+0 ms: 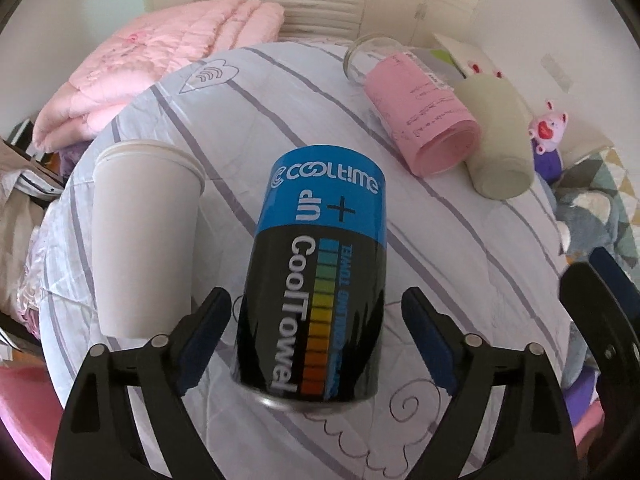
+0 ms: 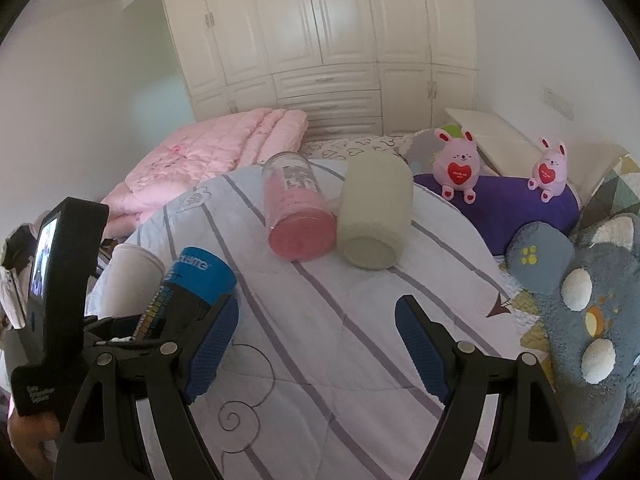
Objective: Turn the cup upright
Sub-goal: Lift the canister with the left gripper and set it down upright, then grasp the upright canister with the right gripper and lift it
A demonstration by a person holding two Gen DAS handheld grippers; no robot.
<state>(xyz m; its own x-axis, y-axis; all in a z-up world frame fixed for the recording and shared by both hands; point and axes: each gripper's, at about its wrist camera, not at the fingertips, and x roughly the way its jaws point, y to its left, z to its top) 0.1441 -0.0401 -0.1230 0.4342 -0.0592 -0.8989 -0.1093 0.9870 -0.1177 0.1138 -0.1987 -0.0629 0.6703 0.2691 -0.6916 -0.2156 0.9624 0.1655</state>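
White bedroom cupboards stand behind a striped quilt (image 1: 460,264) where the CoolTowel cup (image 1: 316,272) lies on its side near the front edge, between the wide-open left gripper (image 1: 316,340), which I think must close on it next, while the right gripper (image 2: 316,344) waits open.

You've got a folded pink quilt (image 2: 208,152) left of the cream wardrobe (image 2: 324,40), two pink plush bunnies (image 2: 458,170) right of it, grey plush (image 2: 588,320) nearer.
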